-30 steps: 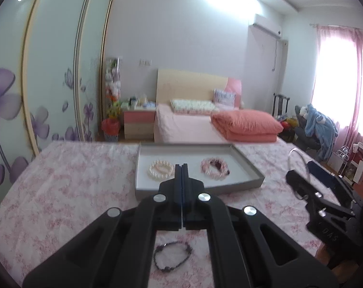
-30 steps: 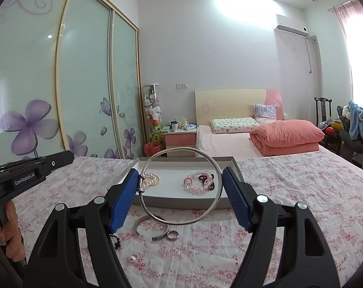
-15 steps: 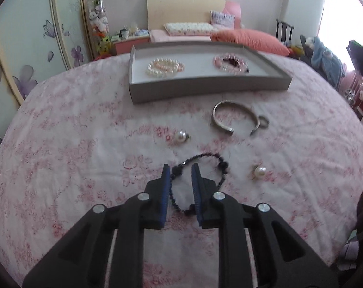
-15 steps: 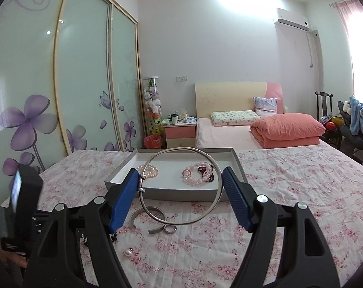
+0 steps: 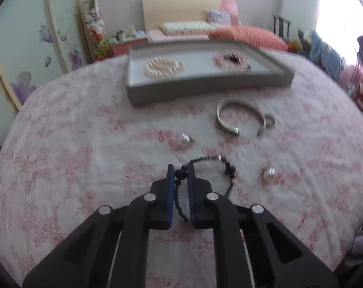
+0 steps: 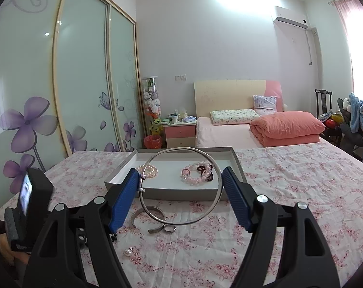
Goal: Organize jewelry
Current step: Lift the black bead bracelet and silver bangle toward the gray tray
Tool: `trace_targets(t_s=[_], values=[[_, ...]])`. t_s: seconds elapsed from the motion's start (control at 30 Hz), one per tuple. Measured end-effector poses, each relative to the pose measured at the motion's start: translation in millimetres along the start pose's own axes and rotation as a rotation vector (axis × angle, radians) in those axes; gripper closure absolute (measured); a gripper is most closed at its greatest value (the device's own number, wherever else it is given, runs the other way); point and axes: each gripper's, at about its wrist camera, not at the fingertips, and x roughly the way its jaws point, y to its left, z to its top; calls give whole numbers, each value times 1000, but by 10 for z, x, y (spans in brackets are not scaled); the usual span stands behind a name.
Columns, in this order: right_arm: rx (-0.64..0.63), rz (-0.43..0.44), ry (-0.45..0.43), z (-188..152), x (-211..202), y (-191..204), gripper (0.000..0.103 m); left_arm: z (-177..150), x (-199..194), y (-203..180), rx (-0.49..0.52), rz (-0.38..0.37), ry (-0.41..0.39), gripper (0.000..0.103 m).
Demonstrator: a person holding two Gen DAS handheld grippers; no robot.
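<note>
Floral bedspread [image 5: 80,168]: spreading pink-patterned under every item listed, serving as the surface.

Grey tray [image 5: 205,88]: lying flat on the bedspread, taken here as the landmark. Holding two bracelets, well apart from each other.

Left gripper [image 5: 180,175]: pointing down at the bedspread, on the near side of the tray and well short of it. Jaws having just been closing, now standing nearly together with the strand of the black bead bracelet [image 5: 225,168] running between the blue pads; pressing on a bead near the tips.

Right gripper [image 6: 181,182]: hovering level, short of the tray's near wall. Jaws standing wide, clamping the thin silver hoop bangle [image 6: 181,220] upright across its width, both pads touching the wire.

Silver cuff bangle [image 5: 239,117]: lying open-ended on the bedspread, just near of the tray's near wall, toward its right half.

Cream pearl bracelet [image 5: 163,67]: resting inside the tray, left part.

Pink bead bracelet [image 5: 229,57]: resting inside the tray, right part; darker beads showing at its centre.

Black bead bracelet: lying partly on the bedspread, well near of the tray, its left side caught in the left gripper.

Small silver ring [image 5: 269,121]: touching the cuff bangle's right end, near of the tray.

Loose pearl [image 5: 185,140]: lying between the tray and the black bracelet.

Second loose pearl [image 5: 268,173]: lying just right of the black bracelet, farther from the tray.
</note>
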Motion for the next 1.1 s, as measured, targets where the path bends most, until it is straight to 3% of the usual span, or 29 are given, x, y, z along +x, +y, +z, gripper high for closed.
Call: trace_targets(t_s=[0.27,0.5,0.8,1.1], values=[[2,-2,-70,85,-111,37,32,213,-735,12,-67,-38,-240,92],[-20,-23,-136,161,-211,118,32,371,-1280,-169,-103,-16,-421,92],[-25,-74,-230,314,-281,137,32,583,-1551,-363,-58,52,-526,92],[-31,-108,-288,484,-189,119,31,873,-1573,-464,-57,100,-587,92]])
